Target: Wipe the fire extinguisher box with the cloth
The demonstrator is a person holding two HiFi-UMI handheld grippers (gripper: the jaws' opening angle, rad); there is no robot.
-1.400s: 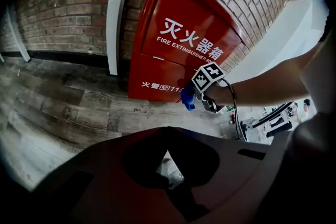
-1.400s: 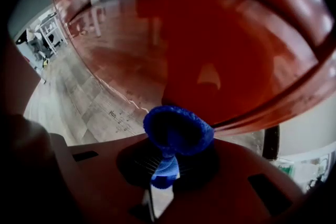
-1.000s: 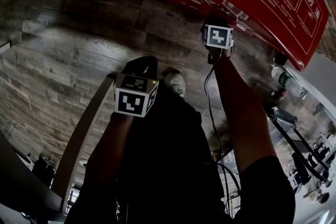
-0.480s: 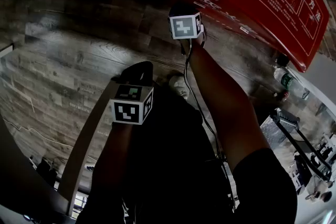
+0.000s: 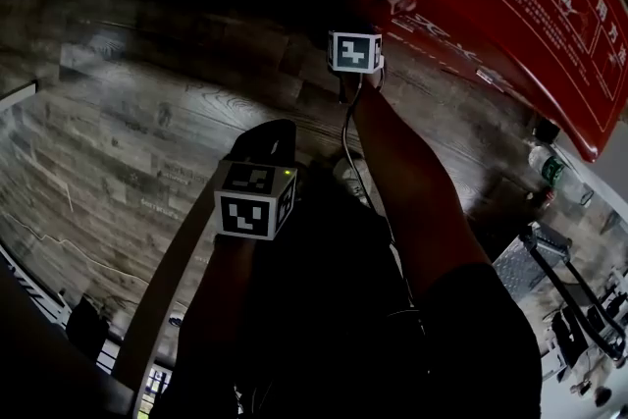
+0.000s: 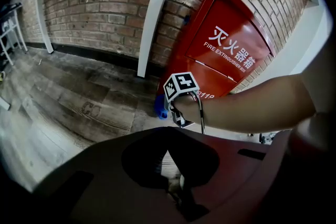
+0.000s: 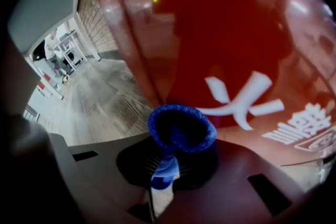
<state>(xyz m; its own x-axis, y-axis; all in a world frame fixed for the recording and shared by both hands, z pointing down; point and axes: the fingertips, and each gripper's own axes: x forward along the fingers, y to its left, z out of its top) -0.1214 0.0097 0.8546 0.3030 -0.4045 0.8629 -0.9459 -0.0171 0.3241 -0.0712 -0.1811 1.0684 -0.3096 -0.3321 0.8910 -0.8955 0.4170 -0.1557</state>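
Observation:
The red fire extinguisher box [image 6: 226,55] stands against a brick wall and carries white lettering. My right gripper [image 7: 165,165] is shut on a blue cloth [image 7: 181,128], whose bunched end touches the box's glossy red face [image 7: 210,34]. From the left gripper view the cloth [image 6: 160,108] shows at the box's lower left corner, just past the right gripper's marker cube [image 6: 181,89]. My left gripper [image 6: 167,157] hangs back over the floor, shut on nothing. In the head view its cube [image 5: 257,201] sits below and left of the right one [image 5: 355,52], which is beside the box [image 5: 510,5].
A white pillar [image 6: 157,13] runs up the brick wall left of the box. Grey wood-plank floor [image 5: 147,113] spreads to the left. Bottles [image 5: 548,167] and a metal rack [image 5: 535,255] stand right of the box. A person [image 7: 52,52] stands far off by a cart.
My right gripper has slid left along the box's lower part with the cloth in it. The left gripper has hardly moved.

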